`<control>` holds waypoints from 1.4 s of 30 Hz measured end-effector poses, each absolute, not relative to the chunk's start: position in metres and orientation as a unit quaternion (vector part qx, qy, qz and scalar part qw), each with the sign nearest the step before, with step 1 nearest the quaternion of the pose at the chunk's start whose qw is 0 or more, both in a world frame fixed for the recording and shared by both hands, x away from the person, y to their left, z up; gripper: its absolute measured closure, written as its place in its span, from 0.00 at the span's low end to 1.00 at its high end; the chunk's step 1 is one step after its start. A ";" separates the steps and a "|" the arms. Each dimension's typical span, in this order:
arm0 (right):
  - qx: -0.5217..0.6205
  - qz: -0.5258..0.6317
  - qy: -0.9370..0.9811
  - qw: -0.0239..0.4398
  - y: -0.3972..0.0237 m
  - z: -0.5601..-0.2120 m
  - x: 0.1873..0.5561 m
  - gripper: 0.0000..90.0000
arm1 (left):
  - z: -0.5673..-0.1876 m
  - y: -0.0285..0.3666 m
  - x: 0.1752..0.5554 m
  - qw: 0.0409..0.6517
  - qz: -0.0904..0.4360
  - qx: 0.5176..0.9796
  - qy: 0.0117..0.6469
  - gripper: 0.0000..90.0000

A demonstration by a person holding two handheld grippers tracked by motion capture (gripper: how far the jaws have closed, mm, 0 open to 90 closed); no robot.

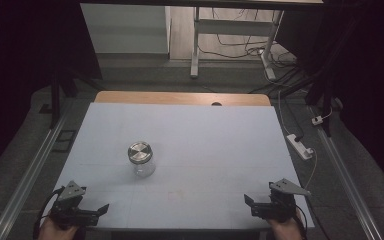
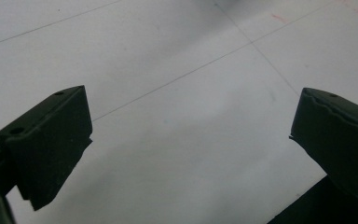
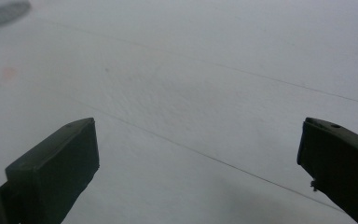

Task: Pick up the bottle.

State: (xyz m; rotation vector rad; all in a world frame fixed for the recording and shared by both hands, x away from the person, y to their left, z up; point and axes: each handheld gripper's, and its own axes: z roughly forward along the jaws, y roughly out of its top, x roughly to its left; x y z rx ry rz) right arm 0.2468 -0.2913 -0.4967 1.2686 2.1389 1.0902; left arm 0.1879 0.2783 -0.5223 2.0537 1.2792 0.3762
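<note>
While parted wide over bare tabletop, held nothing at all: left gripper (image 1: 97, 212) at the near left corner, jaws spread with only the white table sheet (image 1: 220, 140) between them in the left gripper view (image 2: 191, 140). Same for the right gripper (image 1: 252, 205) at the near right corner, released and empty, jaws far apart above the sheet in the right gripper view (image 3: 198, 163). Pointed inward toward each other, both low over the near edge, each carried by a hand (image 1: 55, 231) entering from the bottom, forearms barely in. Stood upright farther out, a little left of centre: a clear glass jar (image 1: 142, 160) with a metal lid (image 1: 140, 151), long axis vertical, lid still on. Lay forward and to the right of the left gripper, forward and well to the left of the right one. Sat clearly nearer the left gripper, so probably that hand's reach first, forward and slightly inward, jaws already wide enough to straddle the body. Touched by neither as yet.
</note>
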 end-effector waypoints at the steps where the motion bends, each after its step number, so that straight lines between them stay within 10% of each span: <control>1: 0.454 0.386 0.773 0.214 -0.292 -0.497 0.247 0.00 | -0.522 0.279 0.188 0.341 0.143 0.788 0.492 0.00; 42: 0.426 0.385 0.800 0.171 -0.290 -0.500 0.253 0.00 | -0.518 0.283 0.194 0.378 0.129 0.771 0.495 0.00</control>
